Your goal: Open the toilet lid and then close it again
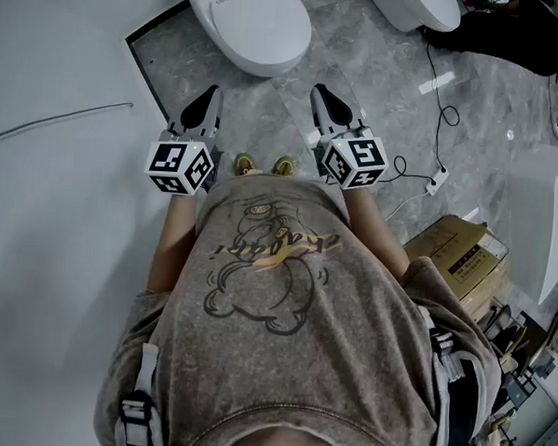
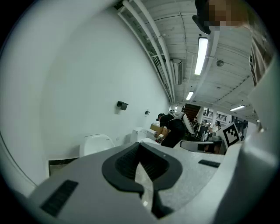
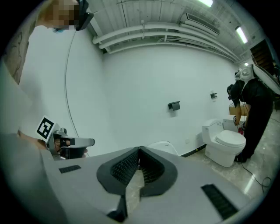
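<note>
I see a grey stone floor [image 1: 266, 114] and a white wall [image 1: 47, 205]. The toilet [image 1: 269, 63] stands by the wall, and its lid [image 1: 248, 20] is down. A second toilet [image 1: 416, 5] is to its right. My left gripper [image 1: 211, 93] and right gripper [image 1: 320, 91] hang side by side near the first toilet, not touching it. Both have their jaws squeezed together with nothing between them.

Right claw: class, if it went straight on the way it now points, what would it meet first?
Probably the white wall: the shut right claw aims at it. The closed toilet sits lower, just right of that line, and might come first; depth is unclear.
</note>
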